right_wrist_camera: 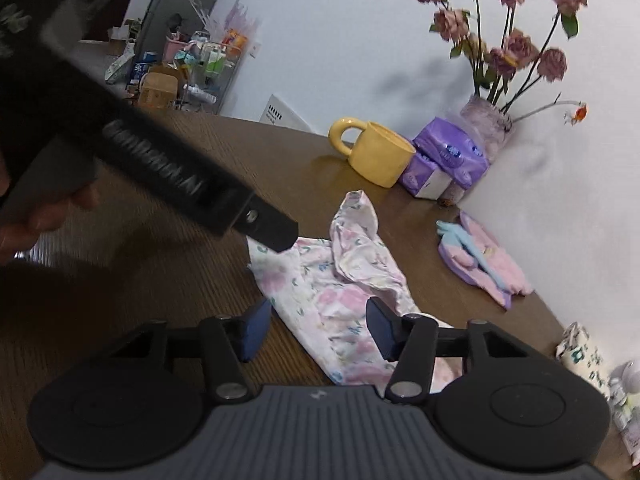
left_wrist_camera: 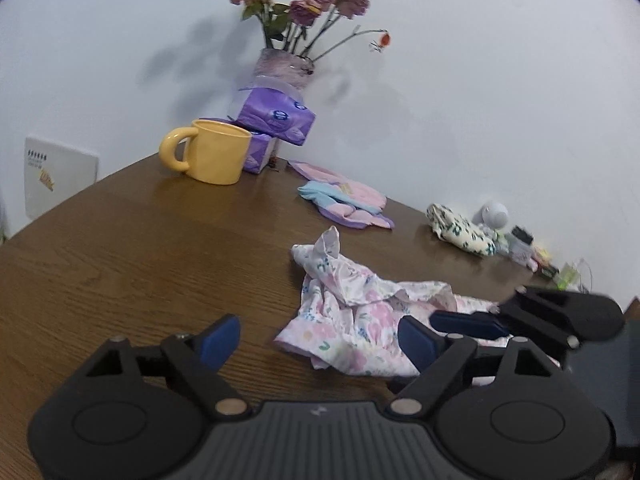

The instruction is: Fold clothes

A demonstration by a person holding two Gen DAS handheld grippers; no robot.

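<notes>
On a brown wooden table (left_wrist_camera: 120, 248) set against a white wall lies a crumpled floral garment (left_wrist_camera: 352, 320), white with pink and blue flowers, unfolded and bunched. Its long axis runs from a peaked corner, standing up on the far side toward the yellow mug (left_wrist_camera: 212, 150), down to a wider heap at the near edge of the table.

From the left wrist view, the left gripper (left_wrist_camera: 318, 340) hovers over bare wood at the garment's left edge, its blue fingers (left_wrist_camera: 220, 338) spread wide with nothing between them; the cloth lies ahead and to the right of it, under the right-hand finger only. The right gripper (right_wrist_camera: 318, 330) sits directly over the near heap, its two fingers (right_wrist_camera: 380, 328) about half spread, with cloth showing in the gap but not pinched (whether the pads touch the fabric cannot be told).

Judging by this, the right hand is the nearer one and better placed to take hold of the near edge, while the left would need to shift toward the cloth.

Other things stand well apart near the wall: a purple tissue pack (left_wrist_camera: 276, 118), a vase of dried roses (left_wrist_camera: 282, 66), and a small pink folded garment (left_wrist_camera: 348, 200).
</notes>
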